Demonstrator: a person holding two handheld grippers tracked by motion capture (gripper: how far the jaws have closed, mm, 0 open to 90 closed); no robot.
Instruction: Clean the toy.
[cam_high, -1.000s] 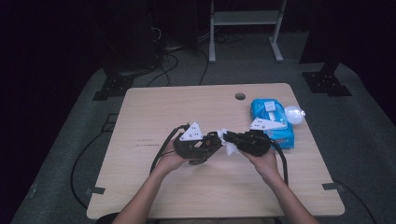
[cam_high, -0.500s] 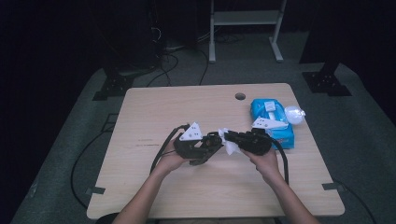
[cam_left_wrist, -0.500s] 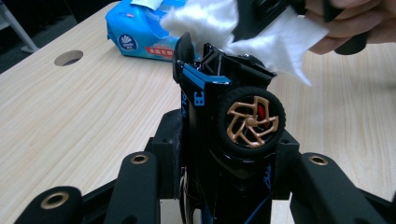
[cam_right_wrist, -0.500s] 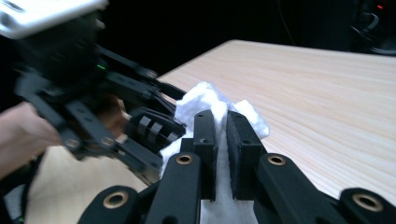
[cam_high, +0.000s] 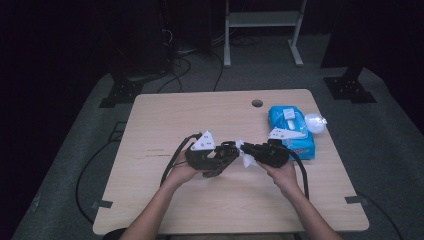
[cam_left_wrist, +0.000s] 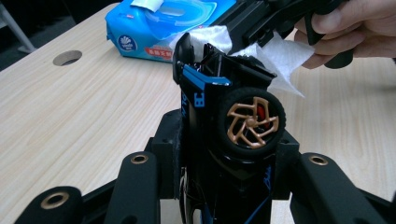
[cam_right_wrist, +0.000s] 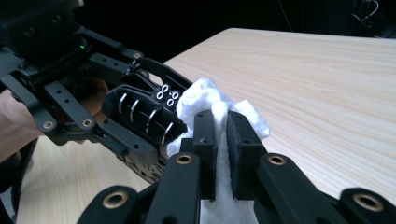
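Gleaming black toy car (cam_left_wrist: 224, 140) (bronze wheel)

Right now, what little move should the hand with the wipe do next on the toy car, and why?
Probably rub the wipe a little further along the car. The right gripper is shut on the wipe, which already touches the car's end, and the left gripper clamps the car off the table, so a short stroke should clean the next patch.

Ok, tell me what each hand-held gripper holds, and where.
Left hand-held gripper: toy car, by its sides. Right hand-held gripper: white wipe, near its middle.
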